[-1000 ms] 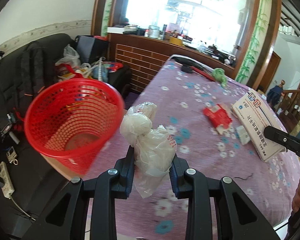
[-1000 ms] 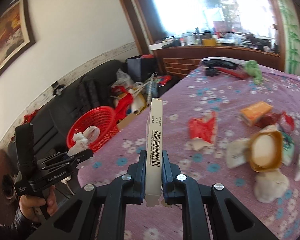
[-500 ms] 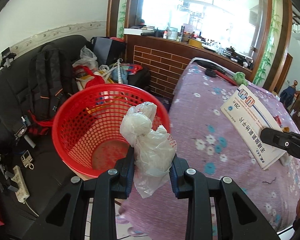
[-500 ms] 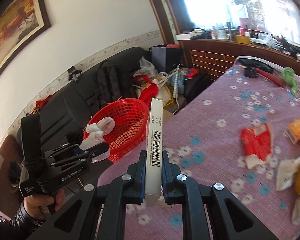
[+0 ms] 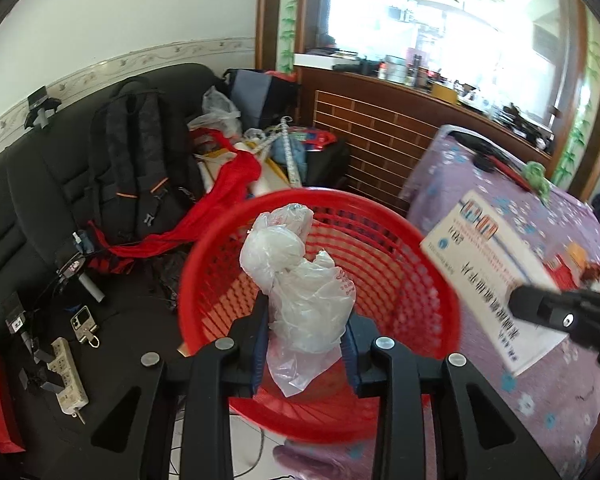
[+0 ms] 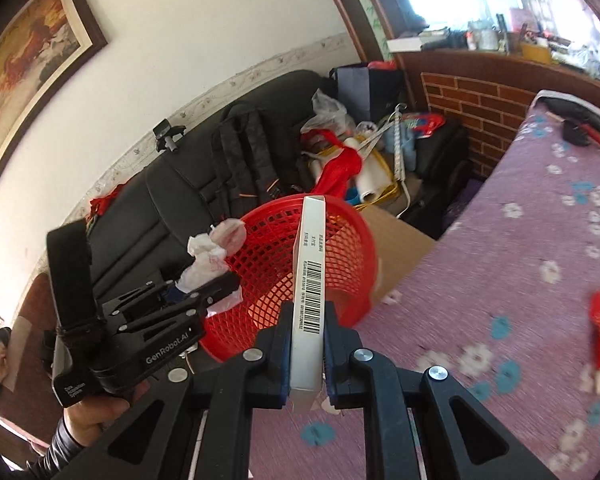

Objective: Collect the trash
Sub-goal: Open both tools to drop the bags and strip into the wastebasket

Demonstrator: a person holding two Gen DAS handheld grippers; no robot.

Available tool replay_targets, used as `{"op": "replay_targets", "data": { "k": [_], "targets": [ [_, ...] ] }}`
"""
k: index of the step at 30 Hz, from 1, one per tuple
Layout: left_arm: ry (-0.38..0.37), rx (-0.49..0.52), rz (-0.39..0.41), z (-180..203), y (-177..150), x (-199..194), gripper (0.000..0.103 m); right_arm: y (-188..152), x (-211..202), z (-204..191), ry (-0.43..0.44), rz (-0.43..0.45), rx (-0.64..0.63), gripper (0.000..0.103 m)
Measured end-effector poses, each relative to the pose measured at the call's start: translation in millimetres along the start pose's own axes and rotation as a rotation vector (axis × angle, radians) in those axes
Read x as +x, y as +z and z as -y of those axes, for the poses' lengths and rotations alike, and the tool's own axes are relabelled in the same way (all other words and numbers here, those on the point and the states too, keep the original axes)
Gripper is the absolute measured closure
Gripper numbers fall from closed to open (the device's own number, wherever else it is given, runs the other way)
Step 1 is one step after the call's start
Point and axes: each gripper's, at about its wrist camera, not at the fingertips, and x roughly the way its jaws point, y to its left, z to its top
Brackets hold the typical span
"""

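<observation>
A: What does the trash look like, starting from the left?

B: In the left wrist view, the left gripper [image 5: 304, 326] is clamped on a crumpled clear plastic bag [image 5: 300, 280] with faint red print, sitting at centre frame above the mouth of the red mesh basket [image 5: 428, 320]. At right, a flat white box [image 5: 488, 280] with blue and orange print juts in, pinched by the right gripper [image 5: 556, 316].

A: And from the other camera?

B: The right gripper [image 6: 306, 354] grips that box [image 6: 310, 292] edge-on at lower centre; its top end overlaps the basket [image 6: 276, 280]. The left gripper [image 6: 204, 292] and bag [image 6: 214, 252] are at middle left.

A: What changed?

B: A second ago the basket sat at left of the left view, with the bag over the purple flowered tablecloth [image 5: 540, 392]. Now the basket fills the centre beneath the bag, and the box has come beside its rim.

A: Any writing?

B: "GenRobot.AI" on the left gripper's body, a barcode on the box edge; the box's characters are too blurred to read.
</observation>
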Motion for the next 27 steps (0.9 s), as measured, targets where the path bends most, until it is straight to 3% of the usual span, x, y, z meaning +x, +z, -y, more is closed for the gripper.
{"op": "replay_targets", "data": {
  "k": [10, 14, 16, 17, 19, 20, 21, 27],
  "targets": [
    [-0.012, -0.024, -0.046, -10, 5, 29, 0.066, 12, 45, -5, 0.011, -0.021, 0.012, 0.085],
    [-0.006, -0.045, -0.032, -11, 4, 26, 0.030, 15, 47, -1, 0.016, -0.023, 0.033, 0.083],
    [-0.003, -0.051, -0.007, -11, 3, 20, 0.029, 15, 46, 1, 0.013, -0.021, 0.044, 0.082],
    [-0.005, -0.051, -0.002, -11, 4, 18, 0.029, 15, 46, 1, 0.009, -0.019, 0.049, 0.079],
    [-0.002, -0.052, 0.007, -11, 3, 13, 0.029, 16, 46, 2, 0.008, -0.020, 0.055, 0.059],
    [-0.001, -0.051, 0.011, -11, 3, 10, 0.029, 15, 46, 2, 0.009, -0.017, 0.062, 0.030],
    [0.000, -0.050, 0.016, -11, 2, 7, 0.029, 15, 44, 2, 0.008, -0.003, 0.070, 0.023],
    [0.010, -0.052, 0.041, -12, -10, -15, 0.028, 16, 28, 5, 0.009, 0.045, 0.108, 0.023]
  ]
}}
